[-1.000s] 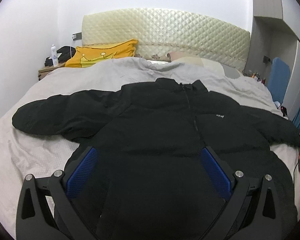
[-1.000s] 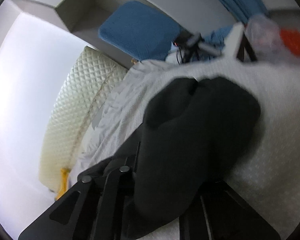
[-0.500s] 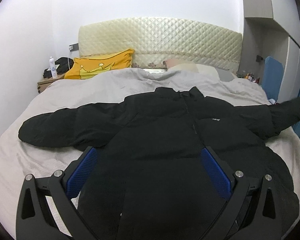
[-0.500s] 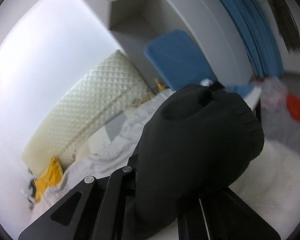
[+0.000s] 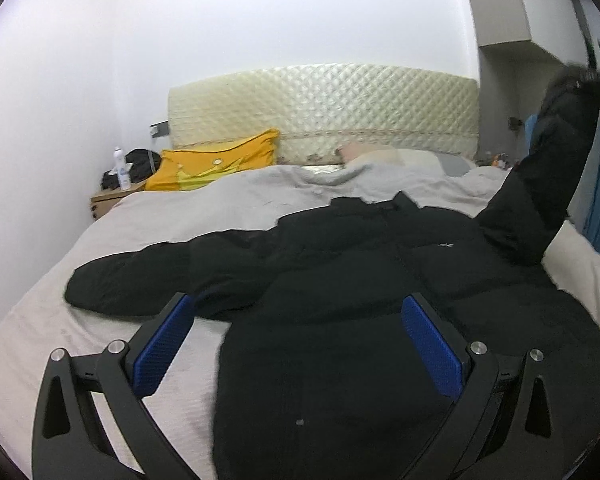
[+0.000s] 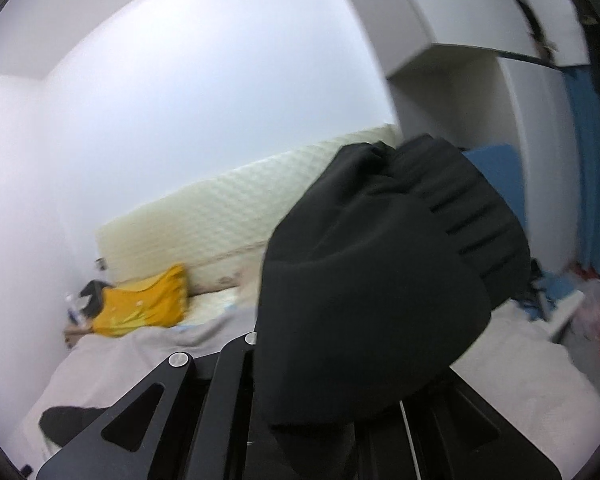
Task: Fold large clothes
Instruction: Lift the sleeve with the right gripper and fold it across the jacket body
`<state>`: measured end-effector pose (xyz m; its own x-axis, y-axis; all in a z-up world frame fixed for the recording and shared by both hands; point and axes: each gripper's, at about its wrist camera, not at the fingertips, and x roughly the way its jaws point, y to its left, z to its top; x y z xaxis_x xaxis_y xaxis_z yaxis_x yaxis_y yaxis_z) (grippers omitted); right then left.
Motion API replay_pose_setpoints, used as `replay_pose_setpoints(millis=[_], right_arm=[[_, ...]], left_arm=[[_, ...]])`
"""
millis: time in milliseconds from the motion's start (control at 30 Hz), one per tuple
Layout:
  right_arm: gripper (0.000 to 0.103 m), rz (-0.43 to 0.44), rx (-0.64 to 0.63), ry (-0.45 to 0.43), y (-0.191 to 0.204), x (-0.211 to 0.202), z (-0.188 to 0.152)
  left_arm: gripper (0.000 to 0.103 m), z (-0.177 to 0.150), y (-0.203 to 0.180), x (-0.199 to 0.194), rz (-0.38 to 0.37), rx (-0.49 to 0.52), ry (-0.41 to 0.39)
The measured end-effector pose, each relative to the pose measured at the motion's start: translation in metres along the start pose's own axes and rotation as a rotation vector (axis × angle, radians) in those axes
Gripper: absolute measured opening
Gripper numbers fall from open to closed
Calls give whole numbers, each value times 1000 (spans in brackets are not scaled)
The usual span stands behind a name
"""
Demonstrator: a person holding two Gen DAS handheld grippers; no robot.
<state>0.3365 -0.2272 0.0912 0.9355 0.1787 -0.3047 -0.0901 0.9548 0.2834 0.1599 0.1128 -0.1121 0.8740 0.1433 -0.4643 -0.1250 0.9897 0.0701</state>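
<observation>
Right gripper (image 6: 364, 412) clamps black jacket sleeve cuff (image 6: 388, 280).

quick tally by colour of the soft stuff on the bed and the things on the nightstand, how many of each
black: 2, the jacket and the dark bag on the nightstand
yellow: 1, the pillow
grey: 1, the duvet
pale: 1, the second pillow by the headboard
white: 1, the bottle
total: 6

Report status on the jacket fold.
Left gripper open above jacket. Right gripper shut on sleeve cuff, lifted off bed. Nothing in the way.
</observation>
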Motion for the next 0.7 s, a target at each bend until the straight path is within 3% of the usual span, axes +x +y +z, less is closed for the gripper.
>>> replay_pose_setpoints(millis=[200, 367, 700], right_arm=[[6, 101, -106, 70, 94, 36, -29], [8, 175, -145, 137, 146, 68, -65], [10, 301, -225, 327, 231, 133, -185]], left_arm=[[103, 5, 29, 0, -12, -134, 22], [103, 1, 36, -5, 9, -158, 28], [103, -1, 52, -12, 72, -204, -4]])
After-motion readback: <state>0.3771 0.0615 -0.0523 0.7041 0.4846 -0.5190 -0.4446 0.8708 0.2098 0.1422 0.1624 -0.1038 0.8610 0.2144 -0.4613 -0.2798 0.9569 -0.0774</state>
